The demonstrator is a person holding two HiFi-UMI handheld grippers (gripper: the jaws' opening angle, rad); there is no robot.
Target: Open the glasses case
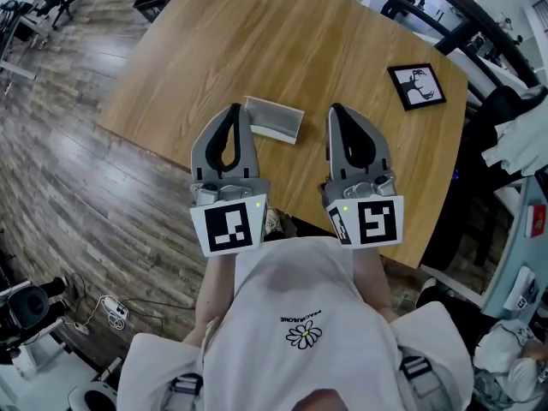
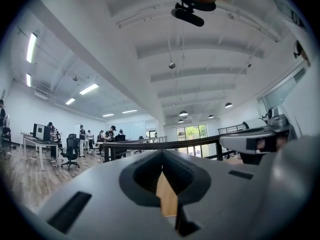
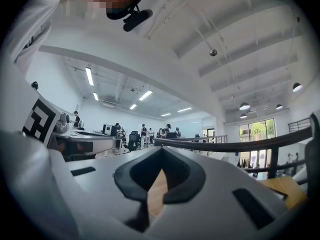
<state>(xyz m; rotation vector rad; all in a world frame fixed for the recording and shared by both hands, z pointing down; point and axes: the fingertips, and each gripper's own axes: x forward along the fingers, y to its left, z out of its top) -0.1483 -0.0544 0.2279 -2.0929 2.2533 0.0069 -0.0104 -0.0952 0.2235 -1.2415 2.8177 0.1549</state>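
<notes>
Only one glasses case (image 1: 274, 120) and one framed picture (image 1: 417, 86) lie on the tabletop (image 1: 197, 50). Two grippers point at it, the left gripper (image 1: 235, 110) and the right gripper (image 1: 336, 110), each with jaws together and empty.

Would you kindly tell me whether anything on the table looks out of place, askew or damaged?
Nothing looks spilled or damaged. The black-framed picture lies flat near the right edge of the table, rotated askew. The grey glasses case sits slightly angled just beyond the left gripper.

Glasses case (image 1: 274, 120) on table (image 1: 257, 41), left of framed picture (image 1: 417, 86)
</notes>
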